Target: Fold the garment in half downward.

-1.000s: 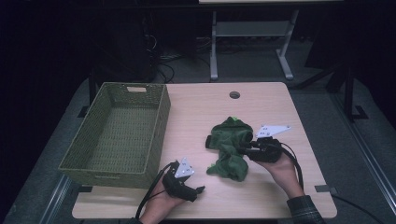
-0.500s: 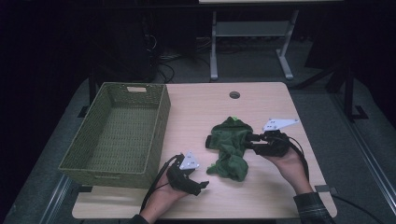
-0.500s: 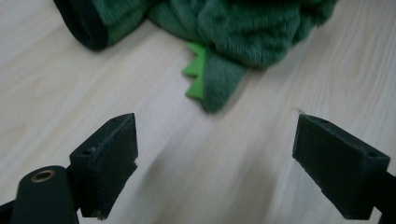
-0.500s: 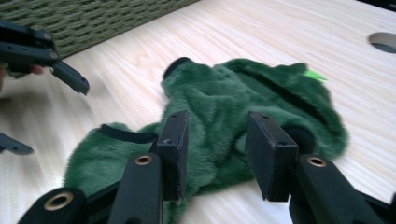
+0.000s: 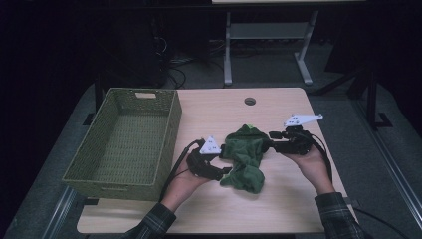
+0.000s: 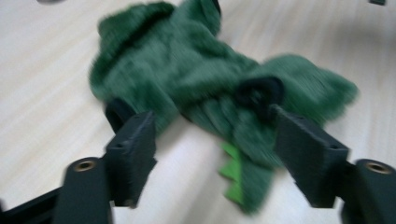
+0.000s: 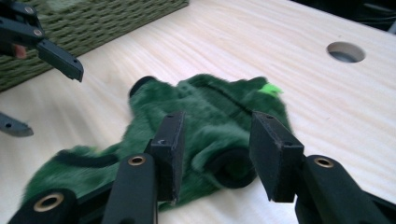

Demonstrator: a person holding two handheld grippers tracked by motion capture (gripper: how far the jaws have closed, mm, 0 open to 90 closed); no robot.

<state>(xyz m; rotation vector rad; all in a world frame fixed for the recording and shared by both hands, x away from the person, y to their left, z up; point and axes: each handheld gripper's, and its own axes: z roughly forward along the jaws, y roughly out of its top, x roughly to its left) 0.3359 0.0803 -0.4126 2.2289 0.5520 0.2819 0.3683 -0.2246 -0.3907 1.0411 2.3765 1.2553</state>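
A fuzzy dark green garment (image 5: 244, 157) with black cuffs and bright green spikes lies crumpled at the middle of the wooden table (image 5: 214, 112). My left gripper (image 5: 226, 160) reaches it from the left. Its jaws stand open, one on each side of the cloth (image 6: 196, 79), with a black cuff (image 6: 259, 91) by the right-hand jaw. My right gripper (image 5: 268, 141) comes in from the right, open. In the right gripper view its jaws straddle a fold of the garment (image 7: 210, 112) and a dark cuff (image 7: 233, 170).
A woven olive basket (image 5: 124, 144) stands on the table's left side, close to the left hand. A round cable hole (image 5: 250, 101) sits near the far edge. Behind the table stands a grey metal frame (image 5: 268, 35) on a dark floor.
The left gripper has moved forward and right, up to the garment's left edge. The right gripper has drifted slightly right and away from the person. The garment has hardly shifted.
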